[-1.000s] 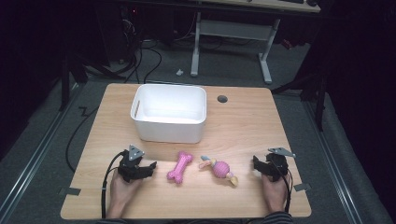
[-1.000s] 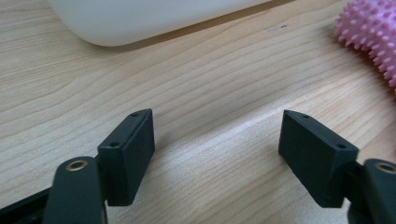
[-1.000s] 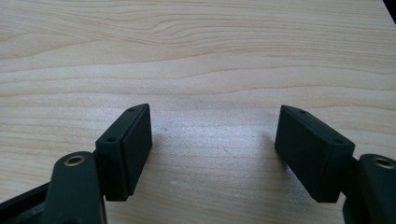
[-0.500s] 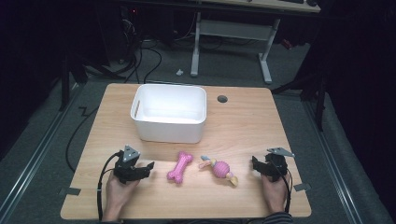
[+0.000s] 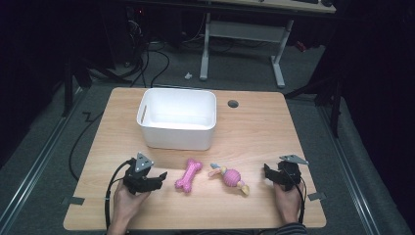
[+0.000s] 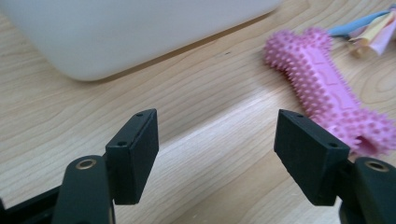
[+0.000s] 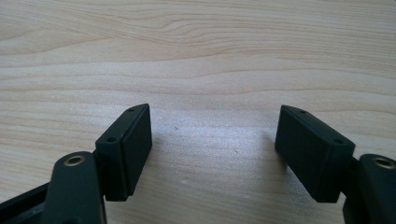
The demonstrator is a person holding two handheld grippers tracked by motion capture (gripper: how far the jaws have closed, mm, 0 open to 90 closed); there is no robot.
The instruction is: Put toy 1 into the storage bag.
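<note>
The left gripper (image 5: 159, 177) had its jaws wide apart with nothing between them, having just narrowed slightly. The pink spiked bone (image 5: 189, 175) lay just beside its tip, its embossed lettering too blurred to read. Beyond stood the white bin (image 5: 177, 138). Past the bone lay the rope ball toy (image 5: 231, 176), then the right gripper (image 5: 267, 172), jaws also spread over bare table (image 5: 254, 127).

The table (image 5: 254, 122) was light wood with a round cable hole (image 5: 233, 104) near its far edge. On it stood a white bin (image 5: 177, 124), left of that hole. Nearer the front lay a pink bone (image 5: 189, 175) and, just right of it and apart, a rope ball (image 5: 230, 176), both flat on the wood.
</note>
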